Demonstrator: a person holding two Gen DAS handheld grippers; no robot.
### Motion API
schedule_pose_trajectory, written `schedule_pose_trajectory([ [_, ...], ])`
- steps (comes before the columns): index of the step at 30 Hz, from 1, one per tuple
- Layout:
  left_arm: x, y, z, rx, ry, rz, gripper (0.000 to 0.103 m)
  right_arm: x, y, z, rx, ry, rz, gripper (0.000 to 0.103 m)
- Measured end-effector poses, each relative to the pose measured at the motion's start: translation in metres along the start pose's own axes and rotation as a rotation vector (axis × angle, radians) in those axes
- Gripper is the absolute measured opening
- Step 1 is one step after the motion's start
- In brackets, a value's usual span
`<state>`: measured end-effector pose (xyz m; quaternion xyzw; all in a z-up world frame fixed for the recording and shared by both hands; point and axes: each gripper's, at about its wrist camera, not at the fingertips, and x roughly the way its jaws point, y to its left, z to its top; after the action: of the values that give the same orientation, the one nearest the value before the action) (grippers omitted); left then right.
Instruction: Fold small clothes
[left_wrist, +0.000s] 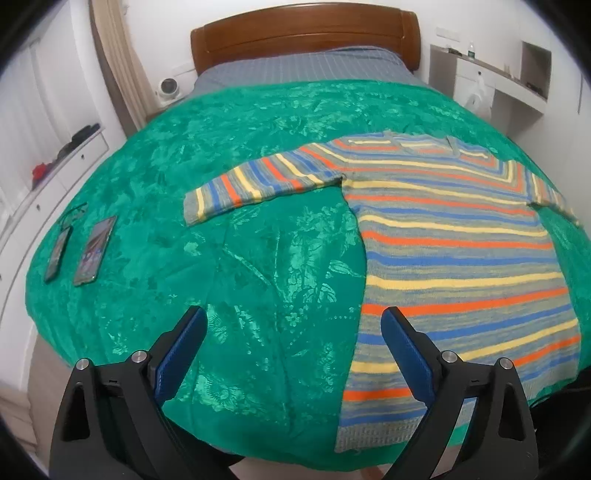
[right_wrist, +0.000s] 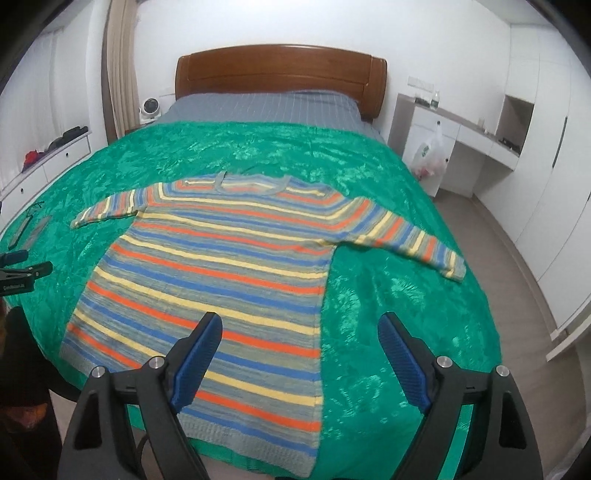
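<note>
A striped sweater (right_wrist: 221, 266) lies flat, sleeves outspread, on the green bedspread (left_wrist: 221, 258), with the left hand-held gripper (left_wrist: 293, 325) and right hand-held gripper (right_wrist: 300, 328) above its hem, both wide open and empty.

- A home bedroom is showing: a bed (right_wrist: 258, 107) with a wooden headboard (right_wrist: 280, 66) is filling the room.
- White drawers (right_wrist: 55, 155) and a desk (right_wrist: 476, 136) are lining the walls.

Both grippers' fingers (left_wrist: 192, 332) (right_wrist: 207, 339) spread, empty
</note>
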<state>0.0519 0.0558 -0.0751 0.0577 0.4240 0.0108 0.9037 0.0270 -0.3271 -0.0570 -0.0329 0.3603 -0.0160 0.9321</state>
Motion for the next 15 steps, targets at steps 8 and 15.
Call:
schedule_pose_trajectory([
  [8,0.002,0.003,-0.001,-0.016,0.009,-0.002,0.099,0.009,0.008,0.006,-0.019,0.050,-0.100,0.086],
  [15,0.013,0.011,-0.010,-0.068,0.031,-0.025,0.099,0.013,0.002,0.019,-0.009,0.068,-0.233,0.086],
])
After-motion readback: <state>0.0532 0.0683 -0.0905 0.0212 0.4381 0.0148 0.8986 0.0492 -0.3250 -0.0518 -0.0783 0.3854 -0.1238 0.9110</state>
